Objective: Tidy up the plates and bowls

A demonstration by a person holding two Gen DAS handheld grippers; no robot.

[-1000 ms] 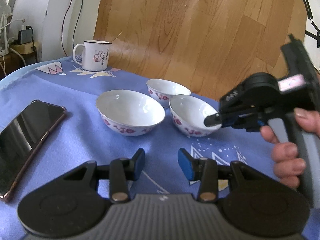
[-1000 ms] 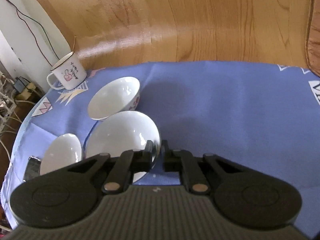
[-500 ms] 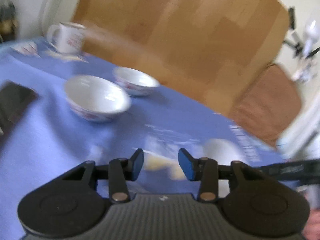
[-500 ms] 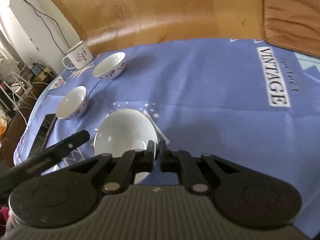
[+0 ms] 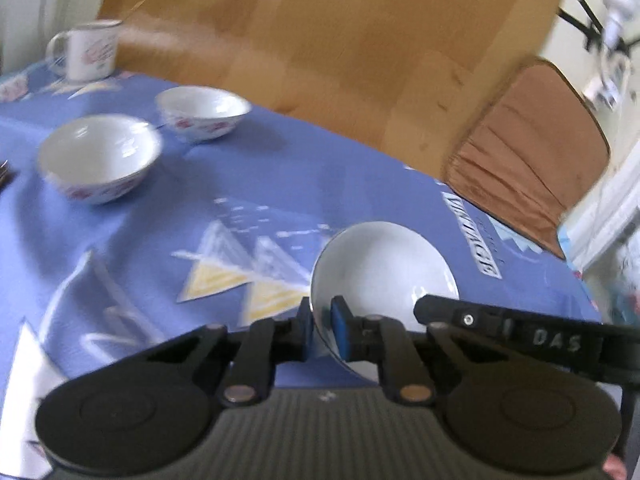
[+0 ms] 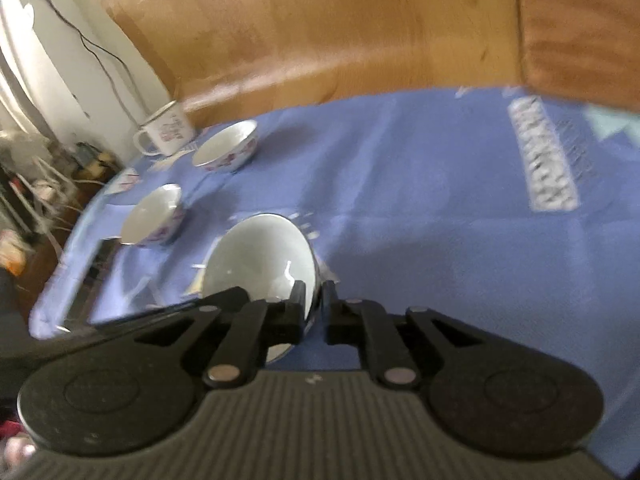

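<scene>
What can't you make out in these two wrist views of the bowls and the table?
- Held bowl: its near rim and outside hide behind the left gripper; in the right wrist view the right gripper covers its near edge.
- Mug: print blurred, unreadable.
- Two far bowls: pattern smeared by blur.
- Dark flat thing, right wrist view: partly covered by the gripper body, so I can't identify it.

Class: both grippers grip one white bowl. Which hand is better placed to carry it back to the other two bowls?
Probably left. The left gripper pinches the white ceramic bowl's rim on the side facing the two flower-patterned bowls; the right gripper grips the opposite rim.
</scene>
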